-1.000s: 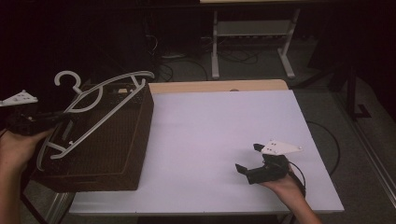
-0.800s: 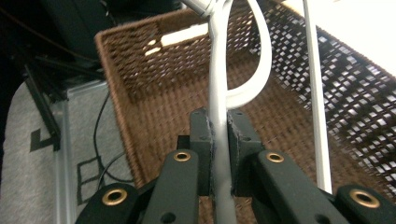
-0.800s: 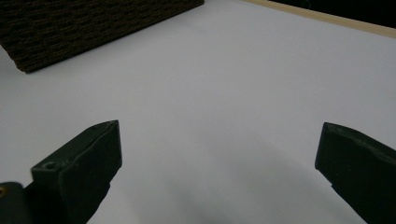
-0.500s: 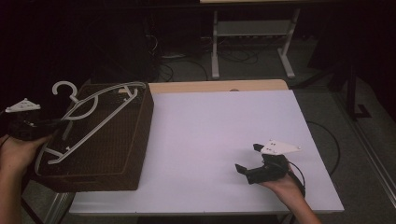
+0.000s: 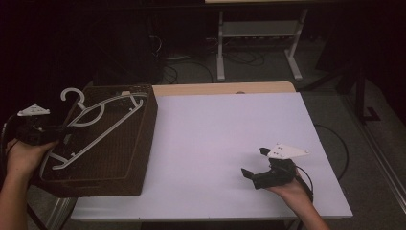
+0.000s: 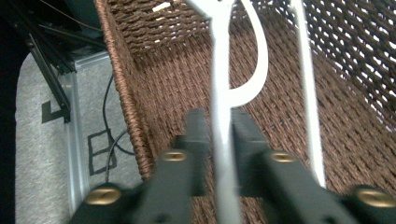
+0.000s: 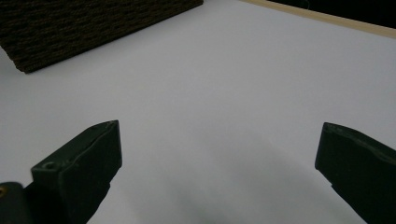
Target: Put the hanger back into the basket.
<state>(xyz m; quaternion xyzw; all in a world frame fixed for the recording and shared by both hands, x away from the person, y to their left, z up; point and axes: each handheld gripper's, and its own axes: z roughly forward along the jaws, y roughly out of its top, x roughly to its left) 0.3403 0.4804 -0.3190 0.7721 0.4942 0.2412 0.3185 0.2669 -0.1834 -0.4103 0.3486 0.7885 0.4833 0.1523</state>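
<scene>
**Hanger lowered into the basket**

Lowered since a second ago, the white hanger (image 5: 95, 125) now lies across the open top of the brown wicker basket (image 5: 136, 158), its hook (image 5: 73, 96) poking past the far left rim rather than standing high above it. The left hand-held gripper (image 5: 61, 135) has sunk with it to the basket's left edge. Its jaws have just been opening a little; in the left gripper view a white bar of the hanger (image 6: 223, 140) runs between them, with narrow gaps at either side, so the pads no longer seem to press on it. The right hand-held gripper (image 5: 253, 163) has stayed put at the near right of the bench (image 5: 215, 134), jaws spread wide with nothing between them.

Sitting at the bench's left end, the basket overhangs the left edge. From its right wall to the right edge, the white bench top gives open room, bounded far by a wooden strip (image 5: 225, 88).
</scene>
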